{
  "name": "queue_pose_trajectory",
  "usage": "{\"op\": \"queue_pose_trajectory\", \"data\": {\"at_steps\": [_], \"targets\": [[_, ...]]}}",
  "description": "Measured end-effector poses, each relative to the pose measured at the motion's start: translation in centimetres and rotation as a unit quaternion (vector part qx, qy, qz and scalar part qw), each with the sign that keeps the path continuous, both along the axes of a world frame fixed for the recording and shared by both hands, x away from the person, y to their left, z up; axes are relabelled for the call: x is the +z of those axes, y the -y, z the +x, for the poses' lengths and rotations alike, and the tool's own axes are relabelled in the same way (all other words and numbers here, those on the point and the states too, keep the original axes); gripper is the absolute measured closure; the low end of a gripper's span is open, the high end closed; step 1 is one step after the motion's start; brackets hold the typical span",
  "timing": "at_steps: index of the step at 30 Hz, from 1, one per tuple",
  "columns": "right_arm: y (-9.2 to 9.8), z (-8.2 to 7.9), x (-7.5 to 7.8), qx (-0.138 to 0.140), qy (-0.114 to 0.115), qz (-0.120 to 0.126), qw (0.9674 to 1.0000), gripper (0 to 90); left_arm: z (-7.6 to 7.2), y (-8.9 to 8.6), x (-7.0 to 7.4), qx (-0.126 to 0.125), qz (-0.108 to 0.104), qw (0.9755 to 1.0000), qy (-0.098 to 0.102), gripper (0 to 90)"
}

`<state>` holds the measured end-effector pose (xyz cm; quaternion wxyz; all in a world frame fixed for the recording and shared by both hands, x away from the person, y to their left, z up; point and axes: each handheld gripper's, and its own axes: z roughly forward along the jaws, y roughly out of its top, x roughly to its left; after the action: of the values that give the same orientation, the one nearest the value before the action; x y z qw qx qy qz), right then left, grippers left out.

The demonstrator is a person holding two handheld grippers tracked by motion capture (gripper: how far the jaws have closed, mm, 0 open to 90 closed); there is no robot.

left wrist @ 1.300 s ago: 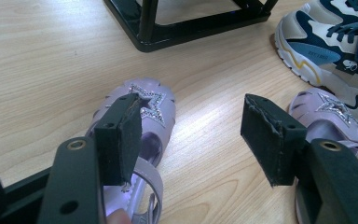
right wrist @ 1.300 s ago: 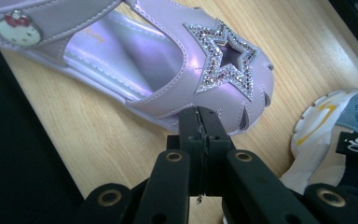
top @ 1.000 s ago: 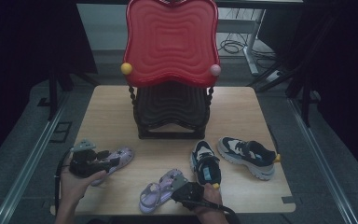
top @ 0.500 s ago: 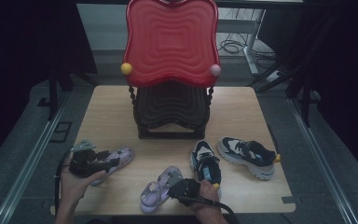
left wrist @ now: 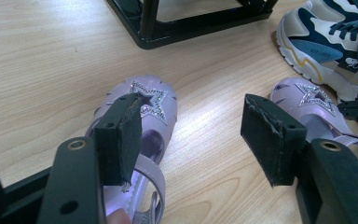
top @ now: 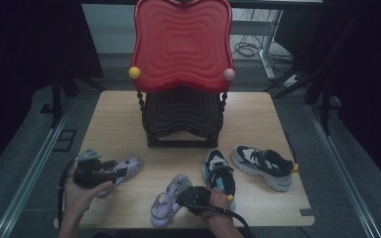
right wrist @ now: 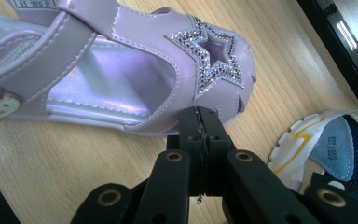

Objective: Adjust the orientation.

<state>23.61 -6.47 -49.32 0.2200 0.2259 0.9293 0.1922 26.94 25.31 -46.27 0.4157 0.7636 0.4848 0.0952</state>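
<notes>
Both grippers are working at the near edge of the wooden table, each beside one lilac sandal. Left gripper is sitting at the near left with its jaws standing wide apart; in its own view one pad is lying over the toe of the left sandal, whose glittering star is showing just past it, while the other pad is hanging over bare wood, so nothing is being squeezed. Right gripper is resting near the middle of the near edge with its jaws pressed flat together, and in its own view the closed tips are meeting the side rim of the right sandal just below its star; whether they are pinching any of that rim is hard to say from this angle. Right of that sandal, two navy and white sneakers are lying side by side, the nearer one just beside the right hand. Farther off, a small red-backed chair is standing at the middle of the table.
</notes>
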Motion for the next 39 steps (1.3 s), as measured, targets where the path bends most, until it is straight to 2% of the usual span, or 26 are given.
{"op": "queue_pose_trajectory", "data": {"at_steps": [10, 20, 26, 29, 32, 36, 39], "targets": [[-0.6, 0.8, 0.2, -0.004, -0.003, -0.014, 0.9999, 89.9, 0.0, -0.1, 0.0, 0.0, 0.0, 1.0, -0.001, 38.8], [-0.1, 0.7, 0.3, -0.01, -0.001, 0.003, 0.9999, 89.8, 0.0, -0.2, 0.0, 0.002, 0.0, 1.0, 0.0, 38.8], [0.8, 0.1, 1.3, -0.006, 0.008, 0.04, 0.9992, 89.8, 0.0, -0.2, 0.0, 0.003, -0.001, 1.0, 0.0, 38.8], [1.4, 0.0, 2.0, -0.002, 0.0, 0.069, 0.9976, 89.8, 0.0, -0.2, 0.0, 0.003, 0.0, 1.0, 0.0, 38.8], [2.1, 0.1, 2.8, 0.003, -0.012, 0.103, 0.9946, 89.8, -0.1, -0.2, 0.1, 0.002, 0.0, 1.0, 0.001, 38.8], [2.6, 0.1, 4.0, 0.02, -0.039, 0.148, 0.9881, 89.9, 0.0, -0.1, 0.0, 0.002, 0.0, 1.0, 0.0, 38.8], [2.2, 0.1, 4.8, 0.043, -0.058, 0.163, 0.984, 89.9, 0.0, -0.1, 0.0, 0.001, 0.001, 1.0, 0.0, 38.8]]}}
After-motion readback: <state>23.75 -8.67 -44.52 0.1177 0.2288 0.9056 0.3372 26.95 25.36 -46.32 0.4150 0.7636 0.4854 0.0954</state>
